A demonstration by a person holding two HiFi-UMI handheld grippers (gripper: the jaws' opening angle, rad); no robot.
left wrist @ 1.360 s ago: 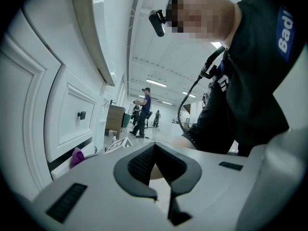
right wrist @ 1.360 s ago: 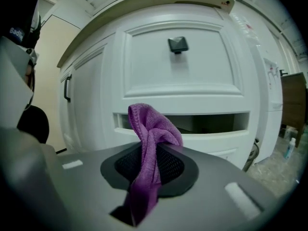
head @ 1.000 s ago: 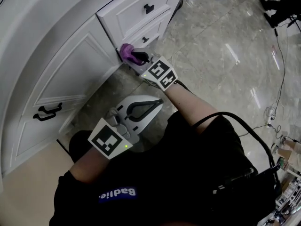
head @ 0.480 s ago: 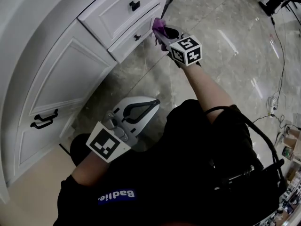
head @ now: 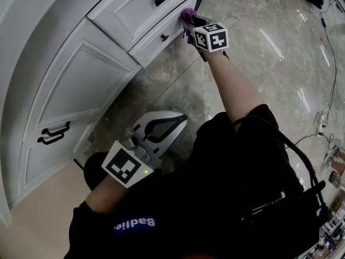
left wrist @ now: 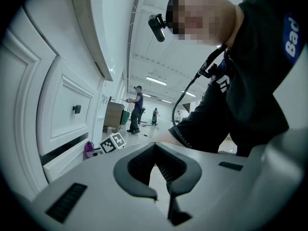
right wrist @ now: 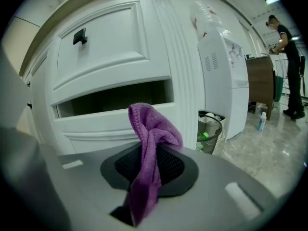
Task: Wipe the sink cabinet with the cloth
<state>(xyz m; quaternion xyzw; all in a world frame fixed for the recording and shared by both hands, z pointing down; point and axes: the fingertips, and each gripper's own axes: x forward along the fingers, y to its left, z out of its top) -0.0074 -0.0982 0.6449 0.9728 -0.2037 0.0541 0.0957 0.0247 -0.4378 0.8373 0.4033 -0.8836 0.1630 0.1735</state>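
The white sink cabinet point(head: 70, 85) fills the left of the head view, with two drawers point(head: 137, 7) at its right end. My right gripper point(head: 192, 24) is shut on a purple cloth point(head: 187, 17), which it holds against the right end of the lower drawer point(head: 156, 36). In the right gripper view the cloth point(right wrist: 150, 126) sticks up from between the jaws of the gripper point(right wrist: 154, 148), just in front of that drawer point(right wrist: 110, 121), which shows a dark gap above it. My left gripper point(head: 171, 122) hangs shut and empty near my lap, with its jaw tips point(left wrist: 155, 146) touching.
A wire waste bin point(right wrist: 210, 129) and a white appliance point(right wrist: 226, 76) stand just right of the cabinet. Marble floor point(head: 269, 69) stretches to the right, with cables point(head: 323, 53) along it. A person point(right wrist: 288, 57) stands at a wooden desk far off.
My right gripper has carried the cloth from the lower drawer's left corner up and to the right, along the drawer front to its right end. The left gripper has stayed in place.
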